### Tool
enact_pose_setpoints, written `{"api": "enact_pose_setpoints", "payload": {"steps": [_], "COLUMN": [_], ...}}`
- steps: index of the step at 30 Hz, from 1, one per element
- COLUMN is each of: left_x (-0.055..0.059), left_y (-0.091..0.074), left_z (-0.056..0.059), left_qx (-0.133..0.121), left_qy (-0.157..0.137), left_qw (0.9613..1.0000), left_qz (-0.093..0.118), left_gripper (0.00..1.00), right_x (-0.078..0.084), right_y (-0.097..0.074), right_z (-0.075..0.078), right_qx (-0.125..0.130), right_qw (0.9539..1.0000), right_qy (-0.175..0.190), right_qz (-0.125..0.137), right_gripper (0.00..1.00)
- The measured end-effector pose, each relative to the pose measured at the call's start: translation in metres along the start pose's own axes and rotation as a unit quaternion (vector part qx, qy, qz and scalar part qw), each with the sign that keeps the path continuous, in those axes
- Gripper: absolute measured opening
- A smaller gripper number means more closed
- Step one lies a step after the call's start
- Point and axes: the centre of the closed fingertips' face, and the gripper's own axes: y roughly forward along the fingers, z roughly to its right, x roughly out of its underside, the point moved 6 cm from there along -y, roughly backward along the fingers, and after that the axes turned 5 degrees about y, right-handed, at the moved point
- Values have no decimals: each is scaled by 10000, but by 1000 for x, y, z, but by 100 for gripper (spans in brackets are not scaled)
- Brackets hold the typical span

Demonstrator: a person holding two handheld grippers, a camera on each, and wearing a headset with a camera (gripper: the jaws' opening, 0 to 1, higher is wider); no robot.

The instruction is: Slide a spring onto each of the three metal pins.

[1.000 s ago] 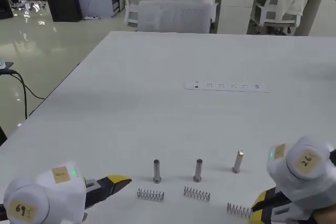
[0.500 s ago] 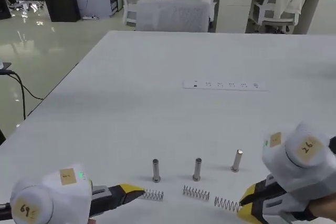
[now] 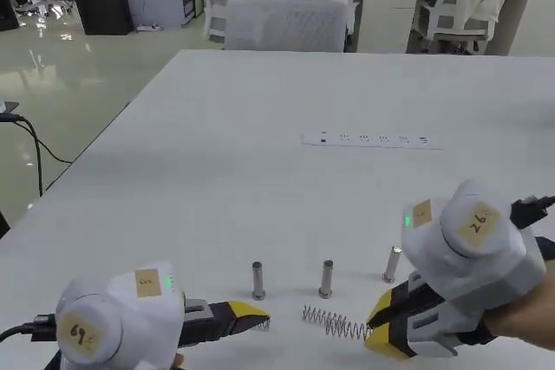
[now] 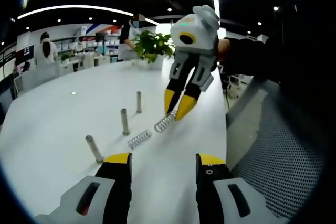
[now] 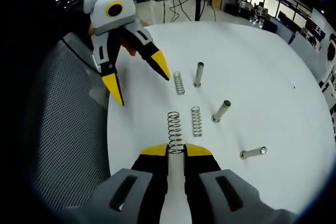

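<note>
Barely begun, judging by the row near the front edge of the table [image 3: 260, 127]: upright and bare, the left pin [image 3: 258, 281], middle pin [image 3: 326, 279] and right pin [image 3: 393, 264] alike. Clenched on one end of a spring [image 5: 174, 124] with the right gripper [image 5: 176, 150], coil pointing ahead of the jaws; no telling whether lifted or resting. Spread wide and grasping nothing on the left gripper [image 4: 164, 158], tips just beside a second spring [image 5: 179, 83]. Loose on the table near the middle pin, a third spring [image 5: 196, 120]. Left to do, seemingly: all three threadings.
</note>
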Motion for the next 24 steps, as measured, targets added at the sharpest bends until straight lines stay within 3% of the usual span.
{"api": "enact_pose_setpoints", "payload": {"steps": [10,24], "left_x": [-13,-18], "left_y": [11,20], "left_z": [0,6], "left_qx": [287,519], "left_qy": [355,652], "left_qw": [9990,9965], "left_qz": [-5,25], "left_gripper": [34,21], "right_x": [-11,-20], "right_y": [2,2], "right_z": [-7,-17], "right_qx": [-228,-491], "right_qw": [9991,9962], "right_qy": [-354,-702], "right_qz": [-49,-178], "right_gripper": [8,8]}}
